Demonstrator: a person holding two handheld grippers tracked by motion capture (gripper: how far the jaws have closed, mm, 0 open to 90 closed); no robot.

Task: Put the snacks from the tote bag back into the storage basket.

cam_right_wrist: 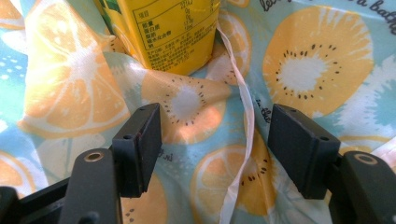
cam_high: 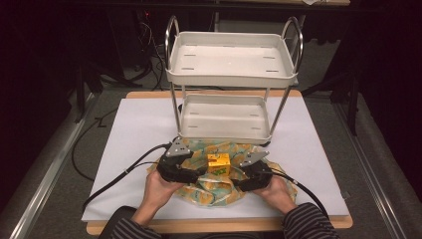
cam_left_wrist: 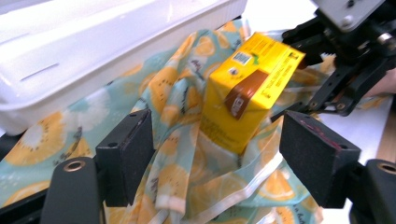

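Cloth (cam_high: 217, 186) printed with orange and kiwi slices lies crumpled at the near middle of our desk (cam_high: 134, 129), and a yellow carton (cam_high: 219, 163) stands tilted on its folds. We hold the left tool (cam_high: 195, 171) just left of the carton with jaws wide, nothing between the pads; in the left gripper view the carton (cam_left_wrist: 247, 88) leans beyond them, with cloth (cam_left_wrist: 187, 154) bunched below. Our right tool (cam_high: 242, 173) sits just right of the carton, jaws also wide and empty over the cloth (cam_right_wrist: 308, 70), whose pale hem runs between them. Bare white desk lies open to either side, well clear to the edges. Just behind the cloth stands a two-level white cart (cam_high: 226, 107); its lower tray (cam_high: 225, 135) and upper tray (cam_high: 231, 74) hold nothing, and its front rim borders the cloth, closing off room beyond.
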